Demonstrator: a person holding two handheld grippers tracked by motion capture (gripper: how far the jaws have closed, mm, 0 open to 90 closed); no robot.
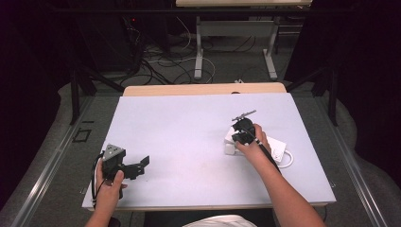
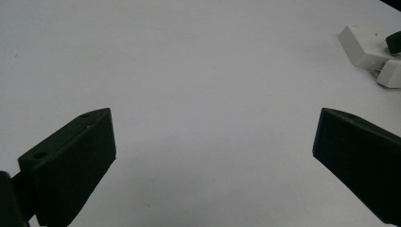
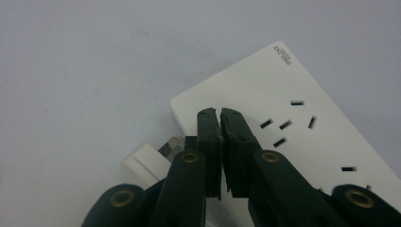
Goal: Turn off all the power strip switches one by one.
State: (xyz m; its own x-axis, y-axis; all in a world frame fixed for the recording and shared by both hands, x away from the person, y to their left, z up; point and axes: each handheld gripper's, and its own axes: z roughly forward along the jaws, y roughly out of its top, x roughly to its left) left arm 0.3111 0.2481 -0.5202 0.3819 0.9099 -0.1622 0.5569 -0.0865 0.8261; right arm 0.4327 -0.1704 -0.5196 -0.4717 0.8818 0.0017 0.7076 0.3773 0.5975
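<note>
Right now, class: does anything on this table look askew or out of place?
Nothing looks damaged or spilled. The white power strip lies at a slant near the table's right edge, a white plug beside its end. The right gripper hangs shut over it.

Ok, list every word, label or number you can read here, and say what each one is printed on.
One small dark brand mark, at the far corner of the white power strip in the right gripper view: too small and blurred to read.
White plug beside the strip: no print visible.
The two grippers, left gripper and right gripper: no lettering visible.
Table: nothing written.
</note>
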